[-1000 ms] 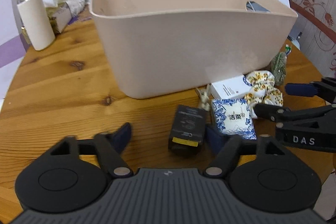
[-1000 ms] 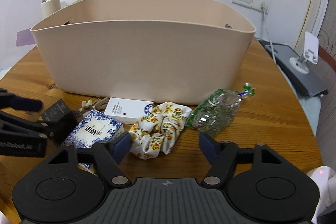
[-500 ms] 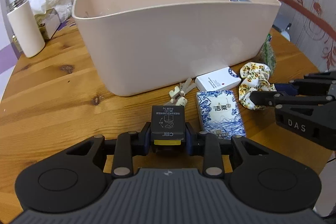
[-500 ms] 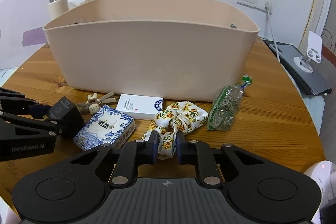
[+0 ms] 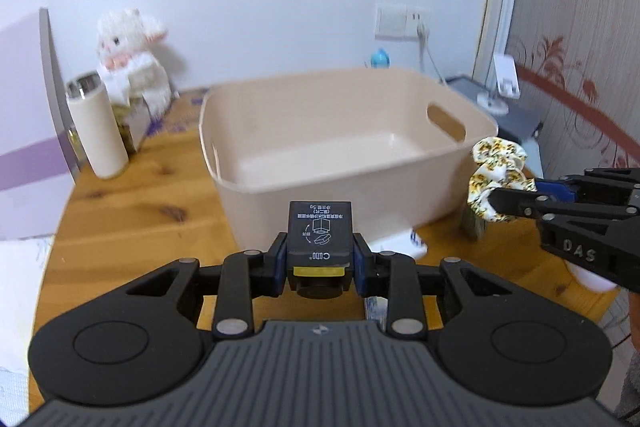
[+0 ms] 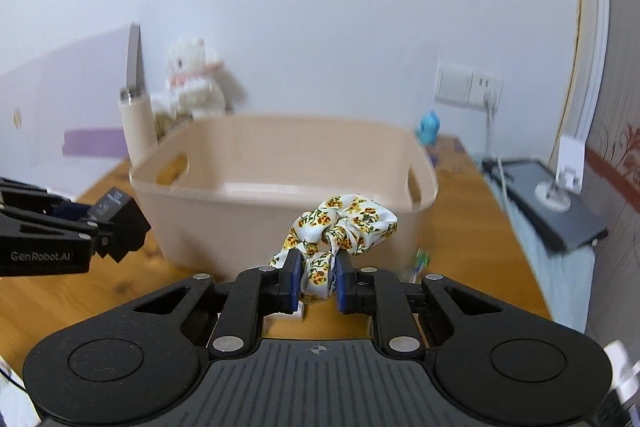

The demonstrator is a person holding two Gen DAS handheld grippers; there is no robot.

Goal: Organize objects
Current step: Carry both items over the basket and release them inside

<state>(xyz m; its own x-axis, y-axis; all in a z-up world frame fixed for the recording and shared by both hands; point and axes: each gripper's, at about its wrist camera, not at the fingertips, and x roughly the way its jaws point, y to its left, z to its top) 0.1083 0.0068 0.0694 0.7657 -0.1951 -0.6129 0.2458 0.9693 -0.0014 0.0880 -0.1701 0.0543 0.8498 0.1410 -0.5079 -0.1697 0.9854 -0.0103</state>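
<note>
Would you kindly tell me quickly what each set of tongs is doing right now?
Left tongs: closed on the black box, lifted before the beige bin.
Right tongs: closed on the floral scrunchie, also lifted.

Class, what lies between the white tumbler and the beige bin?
Only bare wooden table separates the white tumbler from the beige bin, seen in the left wrist view.

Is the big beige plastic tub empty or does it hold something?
Empty, as far as visible: the beige plastic tub shows a bare floor; its near corner is hidden.

bin [image 5: 344, 147] on table [image 5: 132, 227] | flask [image 5: 98, 131] left | plush [image 5: 132, 63] behind flask
</note>
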